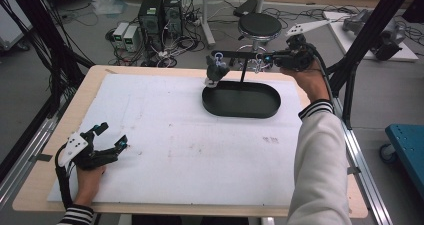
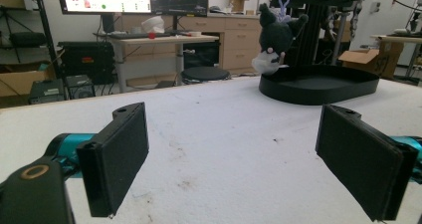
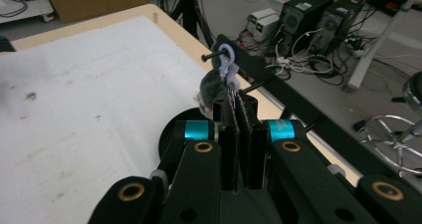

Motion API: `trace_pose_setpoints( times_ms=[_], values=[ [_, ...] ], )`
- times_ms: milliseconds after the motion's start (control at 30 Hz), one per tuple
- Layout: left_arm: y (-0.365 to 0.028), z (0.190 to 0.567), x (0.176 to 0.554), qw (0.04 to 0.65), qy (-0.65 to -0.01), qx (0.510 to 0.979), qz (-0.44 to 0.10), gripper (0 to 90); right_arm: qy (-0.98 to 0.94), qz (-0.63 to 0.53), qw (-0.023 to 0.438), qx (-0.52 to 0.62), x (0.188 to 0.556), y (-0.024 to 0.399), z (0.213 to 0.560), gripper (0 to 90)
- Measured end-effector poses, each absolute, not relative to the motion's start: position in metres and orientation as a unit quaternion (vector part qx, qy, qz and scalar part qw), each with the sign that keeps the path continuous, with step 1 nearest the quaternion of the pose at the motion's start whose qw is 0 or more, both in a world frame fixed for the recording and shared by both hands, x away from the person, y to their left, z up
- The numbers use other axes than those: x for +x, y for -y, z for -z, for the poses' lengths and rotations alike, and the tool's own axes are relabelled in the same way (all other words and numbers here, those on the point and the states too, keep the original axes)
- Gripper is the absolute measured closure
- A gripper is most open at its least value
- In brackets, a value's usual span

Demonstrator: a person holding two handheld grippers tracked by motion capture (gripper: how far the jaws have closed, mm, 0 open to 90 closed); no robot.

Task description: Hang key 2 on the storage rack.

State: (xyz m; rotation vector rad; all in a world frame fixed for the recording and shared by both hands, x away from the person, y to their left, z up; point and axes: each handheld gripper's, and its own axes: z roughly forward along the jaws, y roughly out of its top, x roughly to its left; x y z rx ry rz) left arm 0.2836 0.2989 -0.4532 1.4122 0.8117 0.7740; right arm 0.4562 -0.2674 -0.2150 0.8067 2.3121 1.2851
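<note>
Dark grey plush keychain toy point(image 1: 216, 71) with a pale loop is hung from the black metal bar rack point(image 1: 235, 54) above the black oval tray point(image 1: 241, 100), at the rack's far-left peg. Something thin, seemingly purple-stringed, is pinched between the nearly closed jaws of the right gripper point(image 3: 240, 115) beside the rack, presumably for hanging. Well apart from the rack, the left gripper point(image 1: 111, 136) is rested wide and empty.

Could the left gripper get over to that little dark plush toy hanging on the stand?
Probably yes. The left gripper sits open at the near left of the table, and bare white mat lies between it and the plush toy. Only the distance counts against it.
</note>
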Motion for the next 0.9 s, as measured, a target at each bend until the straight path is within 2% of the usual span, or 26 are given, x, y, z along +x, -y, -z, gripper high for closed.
trace_pose_setpoints(
  times_ms=[367, 900],
  values=[
    [-0.299, 0.453, 0.284, 0.621, -0.353, 0.613, -0.337, 13.7, -0.83, -0.445, 0.175, 0.286, 0.474, 0.262, 0.205, 88.7],
    [-0.299, 0.453, 0.284, 0.62, -0.354, 0.614, -0.337, 13.7, -0.844, -0.411, 0.162, 0.304, 0.493, 0.265, 0.222, 88.6]
  ],
)
